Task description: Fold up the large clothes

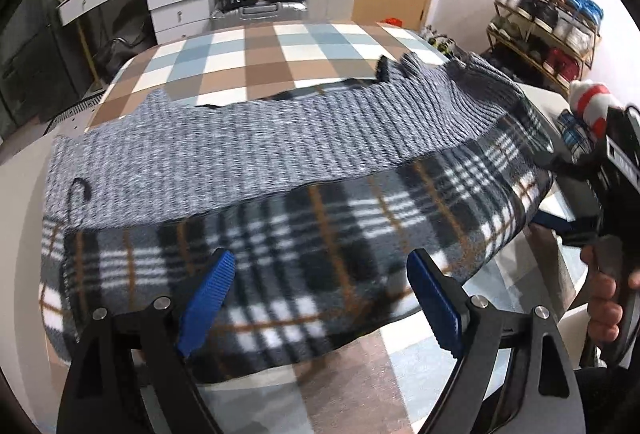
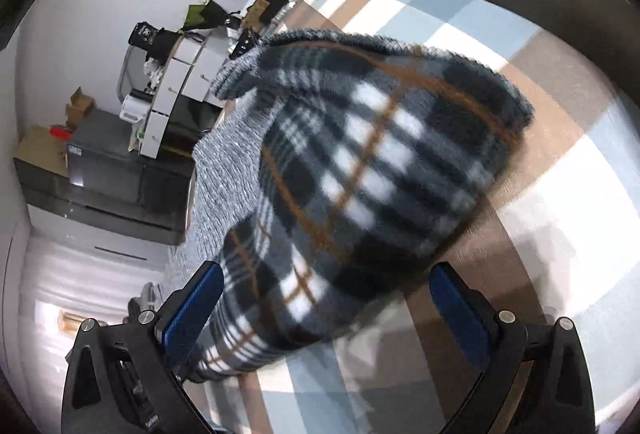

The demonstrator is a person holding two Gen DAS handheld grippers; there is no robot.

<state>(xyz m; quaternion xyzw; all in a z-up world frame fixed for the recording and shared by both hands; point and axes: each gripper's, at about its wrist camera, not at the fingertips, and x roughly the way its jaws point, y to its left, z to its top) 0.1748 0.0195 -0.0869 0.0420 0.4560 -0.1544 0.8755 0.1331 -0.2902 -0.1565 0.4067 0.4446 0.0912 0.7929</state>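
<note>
**Plaid garment spread over the checked bed, both tools wide**

A large garment (image 1: 280,202) lies on a bed with a checked cover (image 1: 256,50). Its grey knit side is folded back across the far part, and the black, white and tan plaid fleece faces up nearer the cameras. The left tool (image 1: 320,298) hangs over the near plaid edge with its blue pads far apart; cloth lies between them, but the pads do not press on it. The right tool (image 2: 324,310) stands just as wide over the garment's end, plaid cloth bunched between its pads, unpinched. In the left view, a hand (image 1: 608,298) holds the right tool's handle at the frame's edge. A shoe rack (image 1: 552,18) stands behind.
</note>
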